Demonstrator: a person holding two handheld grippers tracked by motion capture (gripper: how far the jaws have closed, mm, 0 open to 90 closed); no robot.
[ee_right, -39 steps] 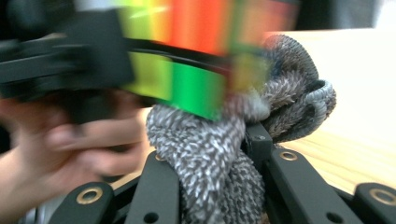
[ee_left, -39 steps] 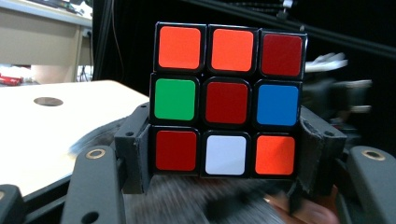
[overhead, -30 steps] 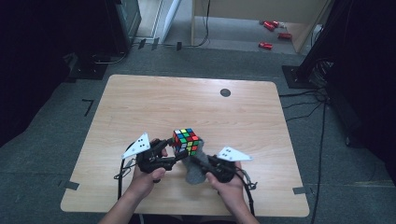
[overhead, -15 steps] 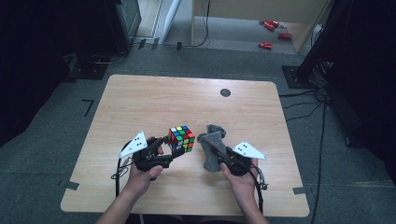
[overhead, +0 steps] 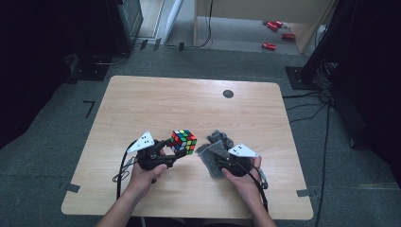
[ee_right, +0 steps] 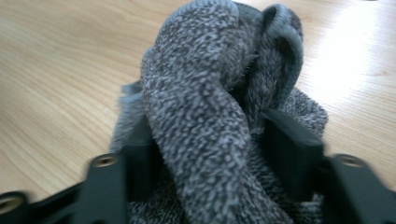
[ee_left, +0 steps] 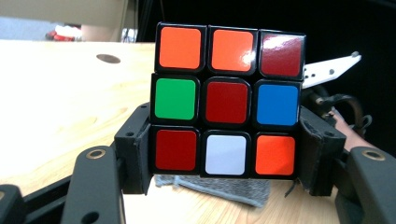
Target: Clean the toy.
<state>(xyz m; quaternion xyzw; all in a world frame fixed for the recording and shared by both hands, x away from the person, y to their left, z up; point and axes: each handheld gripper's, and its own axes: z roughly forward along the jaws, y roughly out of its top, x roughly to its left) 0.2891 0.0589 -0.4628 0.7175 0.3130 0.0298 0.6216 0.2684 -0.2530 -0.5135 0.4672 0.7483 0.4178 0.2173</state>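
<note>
I'm holding the puzzle cube (ee_left: 226,100) up off the table (overhead: 156,101), my left gripper (overhead: 176,152) fingers (ee_left: 133,149) pinching its lower sides. Just right of the cube, my right gripper (overhead: 218,158) fingers (ee_right: 292,154) have just been opening, spread loose around the grey cloth (ee_right: 215,107) bunched between them.

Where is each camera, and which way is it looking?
High view: above the person's side, looking down on the table; both forearms, left gripper, right gripper.
Left gripper view: rides that gripper, facing the puzzle cube gripped between its jaws.
Right gripper view: rides that gripper, facing the grey cloth between its just-opened jaws.
Shared: cube, cloth.
</note>
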